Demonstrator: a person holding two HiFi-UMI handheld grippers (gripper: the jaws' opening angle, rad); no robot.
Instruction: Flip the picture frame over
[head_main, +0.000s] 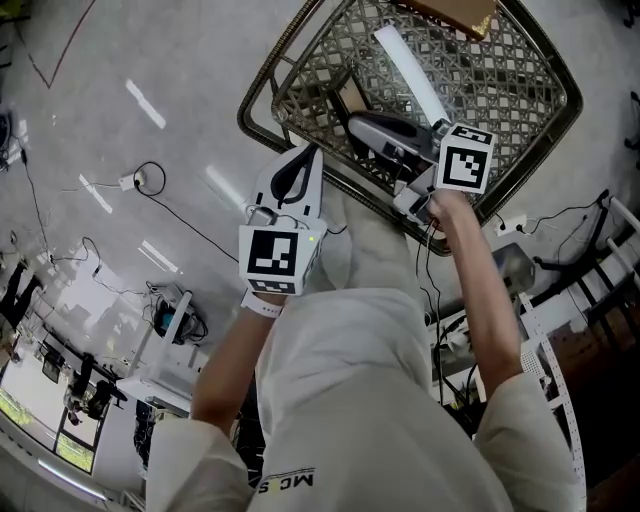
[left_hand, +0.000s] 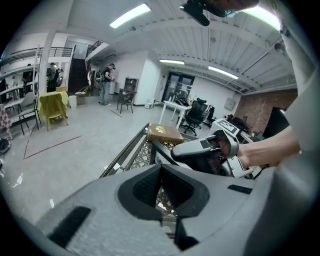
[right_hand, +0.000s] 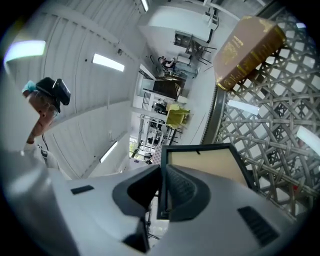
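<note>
1. My right gripper (right_hand: 161, 170) is clamped on the picture frame (right_hand: 207, 167): its jaws are closed on the frame's black border at one edge, with the border running straight up between the pads.
2. From the right gripper view the frame spreads away to the right of the jaws, and its tan panel faces the camera inside the black border.
3. In the head view the right gripper (head_main: 355, 124) reaches in over the near rim of the lattice table (head_main: 520, 120), and the frame (head_main: 350, 97) shows just beyond its tips, as a brown patch with a dark edge (I cannot tell from there how steeply it is tilted).
4. My left gripper (left_hand: 161, 167) has its jaws drawn together at the tips with nothing between them; only the lattice shows through the slit lower down.
5. The left gripper (head_main: 308, 152) hangs at the near left of the table, just outside the rim and over the grey floor (head_main: 120, 90), so the frame sits to its far right and apart from it.
6. In the left gripper view the frame (left_hand: 156, 150) appears as a dark edge past my tips, with the right gripper (left_hand: 202, 148) and my hand (left_hand: 260, 152) on it to the right.
7. A brown book (right_hand: 247, 47) with gilt print lies on the far side of the lattice, well apart from the frame and both grippers
</note>
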